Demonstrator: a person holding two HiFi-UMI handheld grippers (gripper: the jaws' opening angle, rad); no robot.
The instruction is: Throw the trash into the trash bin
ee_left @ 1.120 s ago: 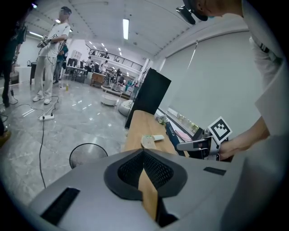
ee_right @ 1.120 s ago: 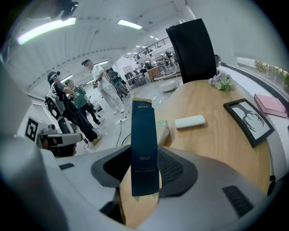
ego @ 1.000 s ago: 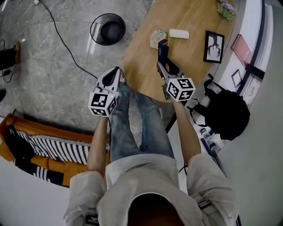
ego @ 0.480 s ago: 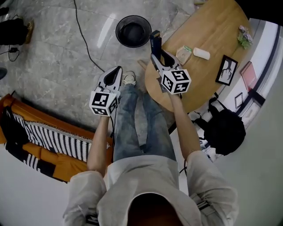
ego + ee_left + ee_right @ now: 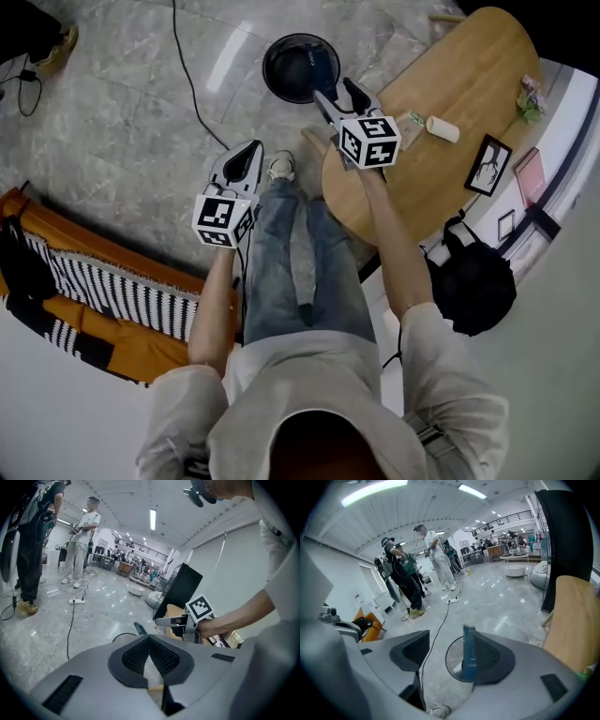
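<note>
My right gripper (image 5: 337,92) hangs over the near right edge of the trash bin (image 5: 269,75), which stands on the floor just left of the wooden table (image 5: 459,84). Its jaws are opening and stand wide. The trash, a slim blue box (image 5: 468,653), stands upright between them. It leans against the right pad, while the left pad is well clear of it, so I have no squeeze on it. In the right gripper view the lower end of the box sits inside the bin's round rim.

My left gripper (image 5: 149,639) is nearer me and further left, over bare floor and well apart from the bin. Its jaws are pressed together with nothing in them.

On the table to the right lie a small packet (image 5: 410,120) and a white roll (image 5: 441,128).
</note>
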